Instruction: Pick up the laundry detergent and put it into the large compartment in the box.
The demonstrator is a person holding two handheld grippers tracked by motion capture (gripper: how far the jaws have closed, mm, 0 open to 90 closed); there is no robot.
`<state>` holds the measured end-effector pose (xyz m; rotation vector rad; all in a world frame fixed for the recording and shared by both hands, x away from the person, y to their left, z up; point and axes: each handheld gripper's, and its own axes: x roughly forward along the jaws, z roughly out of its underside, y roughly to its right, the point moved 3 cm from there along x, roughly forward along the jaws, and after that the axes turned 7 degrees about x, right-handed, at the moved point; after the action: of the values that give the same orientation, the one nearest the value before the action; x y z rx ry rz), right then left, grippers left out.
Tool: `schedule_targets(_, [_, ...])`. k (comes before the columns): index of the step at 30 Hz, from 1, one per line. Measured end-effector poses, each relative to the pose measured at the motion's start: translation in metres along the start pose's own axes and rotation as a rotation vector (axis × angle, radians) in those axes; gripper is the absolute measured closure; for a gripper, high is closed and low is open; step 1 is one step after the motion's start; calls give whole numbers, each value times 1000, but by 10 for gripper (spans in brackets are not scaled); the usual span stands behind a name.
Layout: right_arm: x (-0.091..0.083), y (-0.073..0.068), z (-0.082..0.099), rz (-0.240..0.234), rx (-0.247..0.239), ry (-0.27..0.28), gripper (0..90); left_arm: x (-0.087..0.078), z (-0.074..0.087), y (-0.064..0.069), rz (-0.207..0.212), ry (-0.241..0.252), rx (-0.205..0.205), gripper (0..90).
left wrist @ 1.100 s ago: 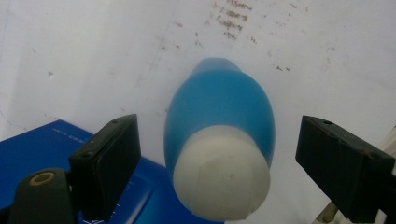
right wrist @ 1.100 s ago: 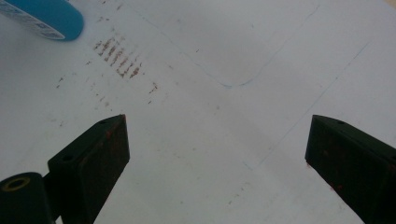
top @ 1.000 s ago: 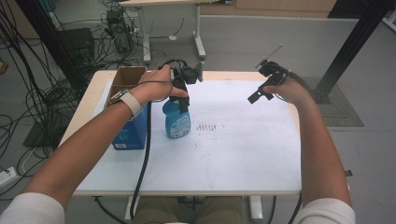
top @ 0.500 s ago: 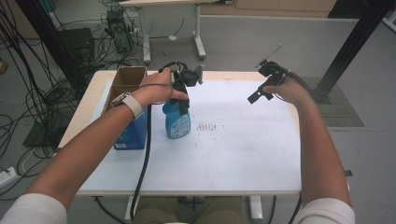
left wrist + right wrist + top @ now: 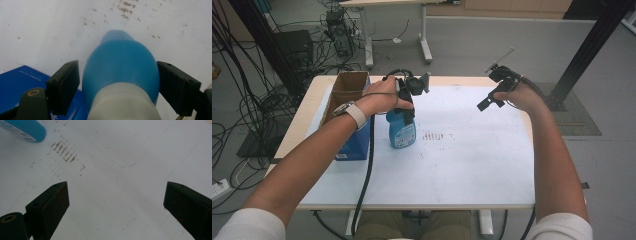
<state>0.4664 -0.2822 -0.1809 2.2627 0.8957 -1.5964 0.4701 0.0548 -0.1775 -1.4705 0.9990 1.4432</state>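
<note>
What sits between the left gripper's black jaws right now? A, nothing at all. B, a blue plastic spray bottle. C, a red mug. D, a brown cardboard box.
B: in the left gripper view the blue plastic spray bottle fills the space between the jaws of the left gripper, which have just been closing around it, a thin gap showing on each side.

Blue bottle (image 5: pixel 121 62) between closing jaws

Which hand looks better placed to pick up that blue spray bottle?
Left. The left gripper sits over the blue spray bottle, jaws on either side and just closing in. The right gripper hangs over bare table, jaws wide apart.
</note>
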Motion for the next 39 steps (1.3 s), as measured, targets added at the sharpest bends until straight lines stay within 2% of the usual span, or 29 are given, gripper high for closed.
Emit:
schedule_targets(13, [0, 0, 0, -1, 0, 1, 62, 7, 0, 1, -1, 0, -6, 257])
schedule_targets(16, [0, 0, 1, 0, 0, 1, 62, 7, 1, 1, -5, 13, -4, 294])
schedule_targets(18, [0, 0, 1, 0, 0, 1, 62, 9, -1, 1, -5, -3, -3, 307])
schedule_targets(21, [0, 0, 0, 0, 0, 1, 62, 9, 0, 1, -9, 4, -2, 318])
schedule_targets(28, [0, 0, 1, 0, 0, 3, 63, 12, -1, 0, 1, -3, -4, 355])
schedule_targets(33, [-1, 0, 1, 1, 0, 4, 63, 12, 1, -1, 9, 10, -15, 370])
schedule_targets(35, [-1, 0, 2, 1, 0, 5, 63, 12, 1, -1, 7, 7, -7, 373])
schedule_targets(39, [-1, 0, 2, 2, -1, 5, 63, 12, 2, -2, 13, 13, -20, 378])
